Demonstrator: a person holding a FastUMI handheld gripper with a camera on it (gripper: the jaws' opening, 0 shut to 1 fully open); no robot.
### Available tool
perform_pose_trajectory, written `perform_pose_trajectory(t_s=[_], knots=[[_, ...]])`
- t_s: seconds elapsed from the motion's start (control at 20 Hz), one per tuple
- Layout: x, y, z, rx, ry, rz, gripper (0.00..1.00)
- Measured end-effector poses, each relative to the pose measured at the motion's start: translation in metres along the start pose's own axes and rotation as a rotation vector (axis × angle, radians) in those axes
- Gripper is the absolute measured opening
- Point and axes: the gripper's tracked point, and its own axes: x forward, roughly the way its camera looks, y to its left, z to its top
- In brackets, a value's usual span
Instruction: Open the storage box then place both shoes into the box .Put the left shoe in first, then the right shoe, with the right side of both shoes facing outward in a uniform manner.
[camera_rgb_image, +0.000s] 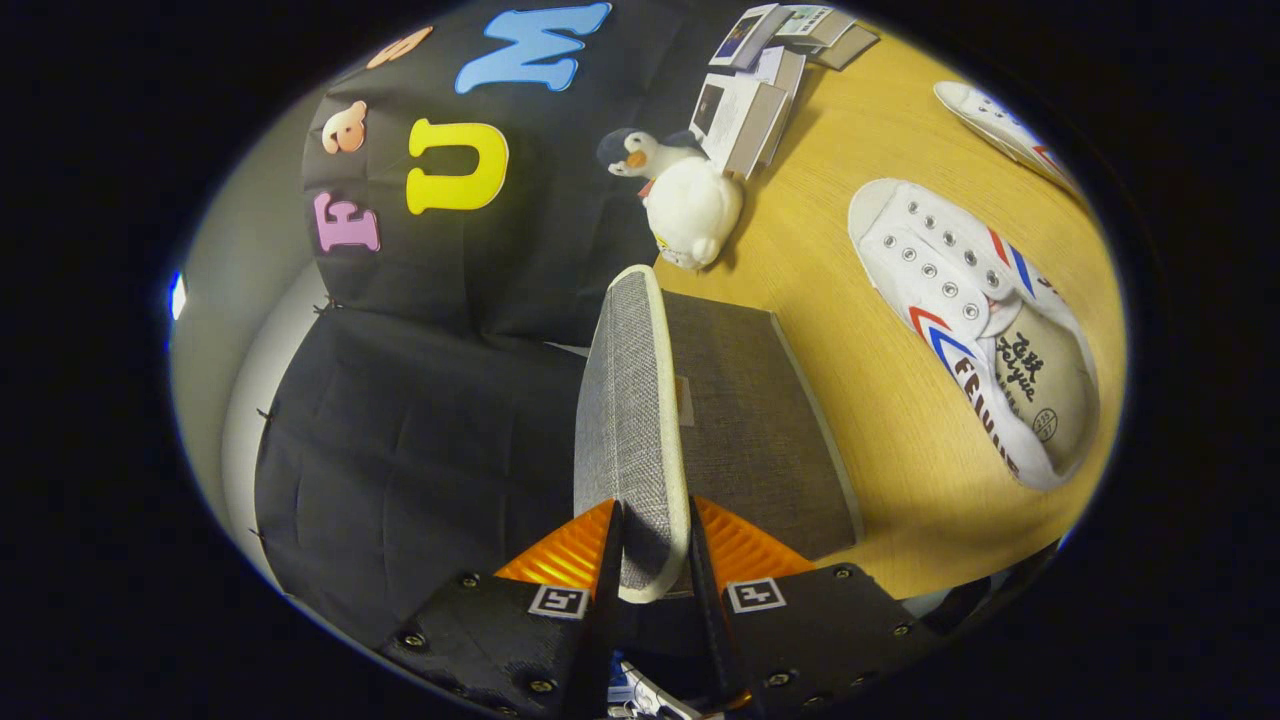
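My gripper (653, 545) is shut on the grey fabric lid (628, 420) of the storage box, one finger on each face of its near edge. The lid stands raised on edge, running away from the fingers. Beside it lies the grey box (755, 420) itself on the wooden table (880, 400). A white canvas shoe (975, 330) with red and blue stripes lies on the table beyond the box, sole down, opening toward me. The second white shoe (1005, 130) lies farther off behind the first.
A white plush duck (685, 195) sits just past the far end of the lid. Several small card boxes (765, 75) are stacked behind it. The black cloth wall (420, 440) hangs on the lid's other side.
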Motion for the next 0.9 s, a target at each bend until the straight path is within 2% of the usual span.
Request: perform_pose_trajectory(t_s=[0.05,0.1,0.3,0.55,0.9], knots=[[0.014,0.005,-0.017,0.006,-0.043,0.012,0.36],[-0.007,0.003,0.016,0.010,-0.065,-0.008,0.03],[-0.009,0.021,0.013,-0.051,-0.030,0.000,0.02],[-0.011,0.078,0.015,-0.146,-0.016,0.067,0.02],[0.010,0.151,0.000,-0.299,0.024,0.115,0.02]])
